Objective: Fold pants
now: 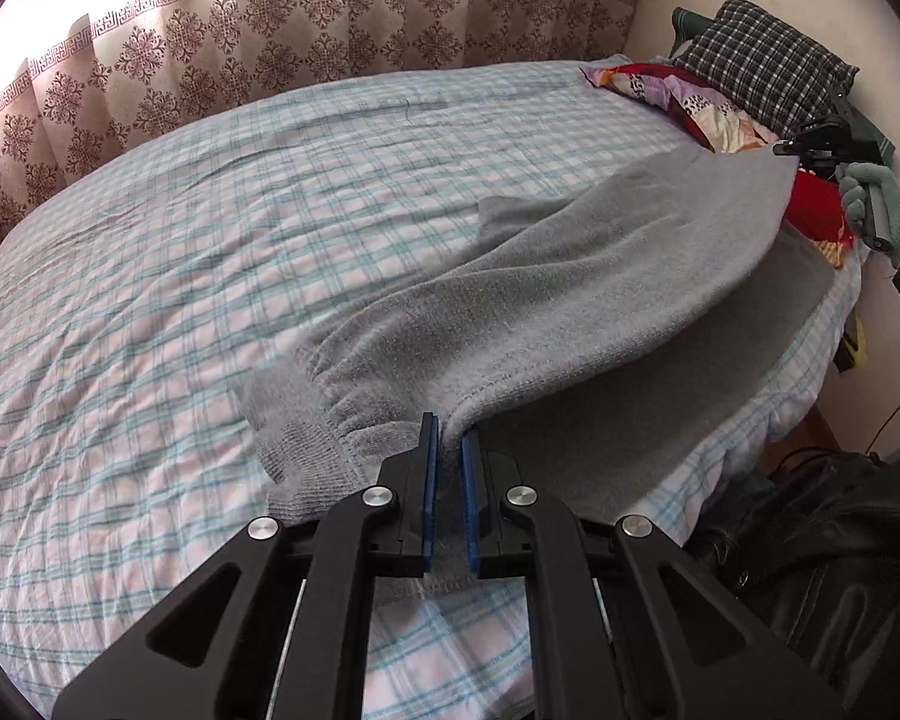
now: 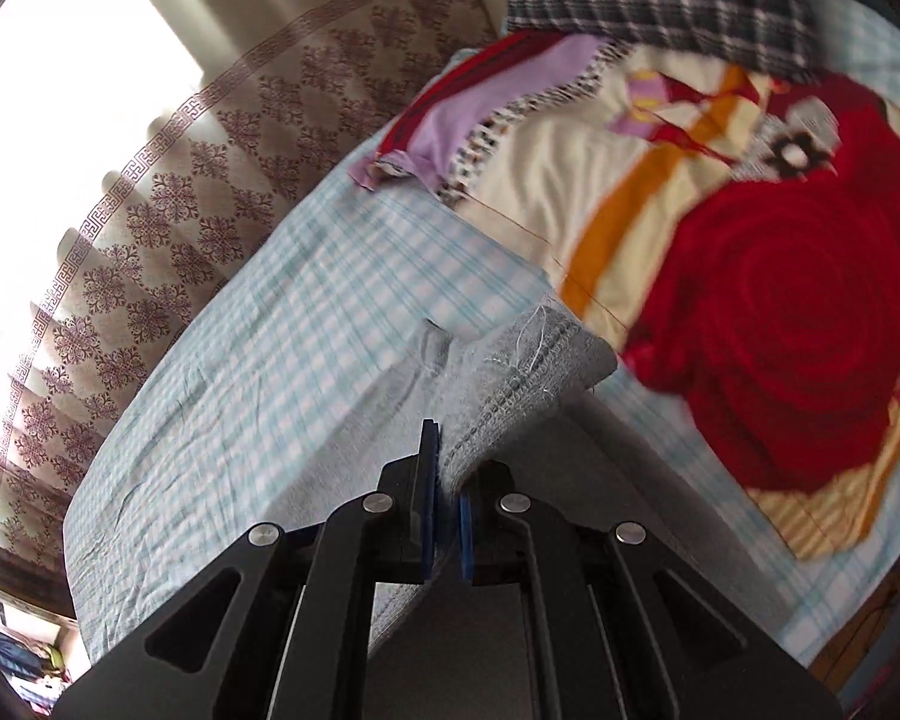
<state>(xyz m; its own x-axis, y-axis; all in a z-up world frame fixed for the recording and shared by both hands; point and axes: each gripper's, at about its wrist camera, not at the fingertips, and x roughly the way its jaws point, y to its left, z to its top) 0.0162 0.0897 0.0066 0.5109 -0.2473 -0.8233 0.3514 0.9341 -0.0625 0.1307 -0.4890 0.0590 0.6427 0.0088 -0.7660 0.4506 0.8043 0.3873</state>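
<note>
The grey pants (image 1: 570, 276) stretch across the checked bed (image 1: 210, 240) from lower centre to the right edge of the left wrist view, one long side lifted off the sheet so a shadowed hollow shows beneath it. The left tool (image 1: 449, 450) is pinching the fabric just beside the ribbed cuff, low in the frame, its blue pads pressed onto the cloth. The right tool (image 2: 447, 474), seen in its own view at lower centre, is likewise clamped on a stitched edge of the pants (image 2: 510, 384), most likely the waist end; in the left view it appears at the far right, held by a gloved hand (image 1: 876, 204), beside the red patterned quilt (image 1: 678, 102). This looks like the lengthwise fold, one leg being carried over the other. The next move calls for both tools to travel together toward the upper left, keeping the edge taut, then lower it so edges line up before letting go. Slack in the middle could leave a wrinkle.
</note>
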